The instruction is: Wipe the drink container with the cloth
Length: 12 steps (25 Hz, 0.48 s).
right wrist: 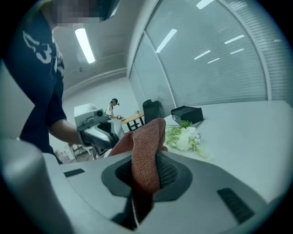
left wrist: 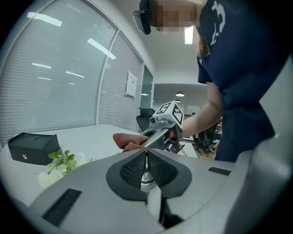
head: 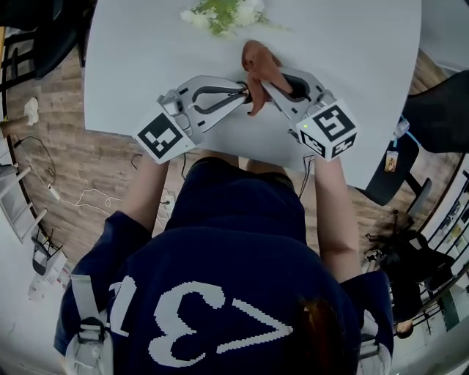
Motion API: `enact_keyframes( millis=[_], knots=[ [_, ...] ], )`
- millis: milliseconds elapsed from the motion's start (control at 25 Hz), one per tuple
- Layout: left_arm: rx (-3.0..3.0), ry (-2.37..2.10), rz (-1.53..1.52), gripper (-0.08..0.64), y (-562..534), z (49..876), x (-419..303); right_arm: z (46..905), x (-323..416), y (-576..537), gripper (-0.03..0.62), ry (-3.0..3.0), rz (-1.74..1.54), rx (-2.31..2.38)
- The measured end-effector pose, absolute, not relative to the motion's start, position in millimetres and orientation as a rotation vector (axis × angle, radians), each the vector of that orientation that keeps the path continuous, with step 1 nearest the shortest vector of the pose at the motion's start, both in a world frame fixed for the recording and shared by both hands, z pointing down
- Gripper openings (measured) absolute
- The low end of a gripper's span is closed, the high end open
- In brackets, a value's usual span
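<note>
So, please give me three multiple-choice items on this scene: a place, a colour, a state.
1. Where does the flower bunch lie?
A) on the floor
B) on the table, beyond the cloth
C) between the jaws

2. What colour is the cloth?
A) blue
B) white
C) reddish-brown

3. How stand the jaws of the right gripper?
A) closed on the cloth
B) wide apart, empty
C) closed on a flower

Answers:
1. B: the head view shows it on the far tabletop.
2. C: all views show that colour.
3. A: cloth fills the gap between its pads.
</note>
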State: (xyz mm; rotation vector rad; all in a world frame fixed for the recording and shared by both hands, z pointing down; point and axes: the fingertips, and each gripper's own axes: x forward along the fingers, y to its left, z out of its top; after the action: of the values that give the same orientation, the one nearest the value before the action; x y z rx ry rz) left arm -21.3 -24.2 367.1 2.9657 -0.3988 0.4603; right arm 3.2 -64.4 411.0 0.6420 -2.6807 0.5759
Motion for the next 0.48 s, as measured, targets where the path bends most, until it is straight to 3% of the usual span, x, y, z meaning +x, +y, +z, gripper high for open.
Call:
enact_keyframes(
  millis=[280, 480],
  knots=[
    [2.983, -0.358, 0.468, 0.023, -17, 366, -17, 483, 63, -74, 0.063, -2.446, 0.614, 0.777],
    [3.032, -0.323, 0.485, 0.023, -19, 365, -13, 452, 40, -70, 0.063, -2.562, 0.695, 0.681]
  ],
)
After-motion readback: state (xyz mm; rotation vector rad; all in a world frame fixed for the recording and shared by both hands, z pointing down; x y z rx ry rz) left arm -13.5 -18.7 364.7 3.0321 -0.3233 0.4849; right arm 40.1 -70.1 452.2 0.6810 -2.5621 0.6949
